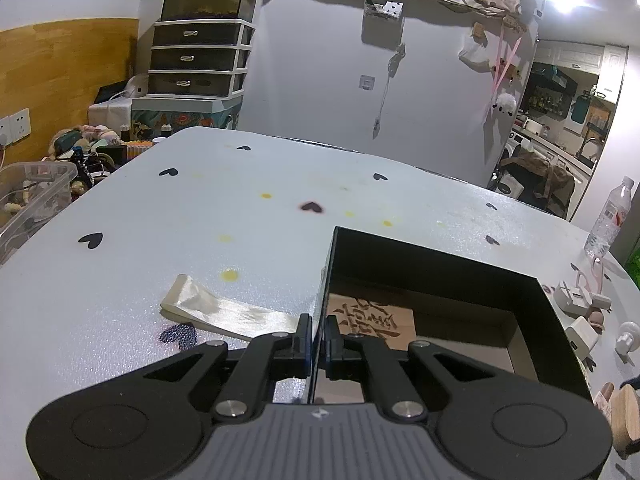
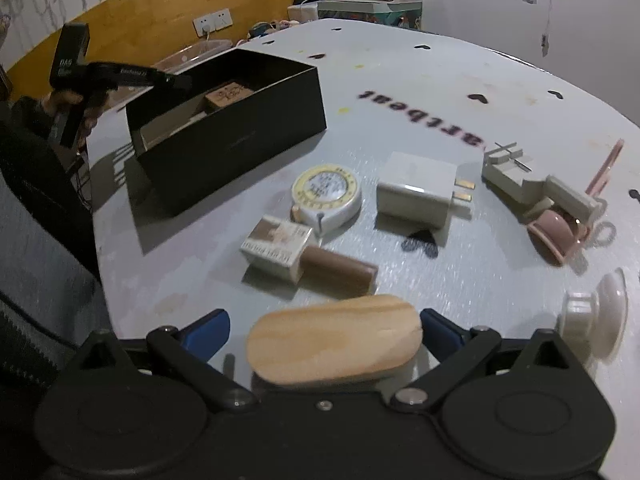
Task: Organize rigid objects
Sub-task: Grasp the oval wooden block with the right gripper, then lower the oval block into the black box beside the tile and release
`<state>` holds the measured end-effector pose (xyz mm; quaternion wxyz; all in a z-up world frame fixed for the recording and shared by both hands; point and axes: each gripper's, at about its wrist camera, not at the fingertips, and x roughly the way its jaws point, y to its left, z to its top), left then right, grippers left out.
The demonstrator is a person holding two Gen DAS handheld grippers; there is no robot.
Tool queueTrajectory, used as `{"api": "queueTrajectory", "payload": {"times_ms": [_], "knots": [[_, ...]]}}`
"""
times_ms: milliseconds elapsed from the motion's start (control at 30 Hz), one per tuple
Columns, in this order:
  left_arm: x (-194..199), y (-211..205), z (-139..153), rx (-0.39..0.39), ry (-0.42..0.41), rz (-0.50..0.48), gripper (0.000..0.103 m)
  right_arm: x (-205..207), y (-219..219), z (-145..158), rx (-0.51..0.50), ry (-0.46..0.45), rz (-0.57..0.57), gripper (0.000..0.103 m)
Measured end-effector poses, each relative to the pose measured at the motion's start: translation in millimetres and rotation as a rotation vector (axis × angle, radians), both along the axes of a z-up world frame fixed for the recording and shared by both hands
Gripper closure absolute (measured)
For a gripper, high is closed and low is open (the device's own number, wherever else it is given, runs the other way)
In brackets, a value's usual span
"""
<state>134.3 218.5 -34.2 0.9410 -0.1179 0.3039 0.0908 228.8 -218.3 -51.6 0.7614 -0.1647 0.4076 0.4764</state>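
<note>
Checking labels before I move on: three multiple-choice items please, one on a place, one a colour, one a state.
1. Where does the engraved wooden tile lie? A in the black box; B on the charger; C under the tape measure.
2. What colour are the right claw's pads? A red; B blue; C green.
3. How is the left claw? A wide open; B shut on a bottle; C shut on the box wall.
Key: 1 A, it shows on the box floor; 2 B, both pads show blue; 3 C, the wall's edge sits pinched in it.
</note>
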Motion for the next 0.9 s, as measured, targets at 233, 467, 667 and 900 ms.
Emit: {"api": "queueTrajectory", "payload": {"times_ms": [233, 467, 667, 900], "knots": [[-0.2, 0.0, 0.1, -0.001, -0.003, 0.003, 0.098, -14.6, 0.2, 0.5, -0.047, -0.064, -0.076, 0.014], [-0.9, 0.0, 0.7, 0.004, -0.006, 0.001, 0.098, -19.3, -0.8, 21.7, 0.026, -0.13, -0.148, 0.014], [-1.0, -0.4, 0.8, 0.004, -0.006, 0.002, 0.098, -13.7, 32.0, 62.2, 0.137, -0.209, -0.163, 0.014], [-1.5, -1.0, 2.8, 0.009, -0.006, 0.001, 0.098, -2.1, 106.2, 85.1, 0.204, -0.213, -0.084, 0.014]]}}
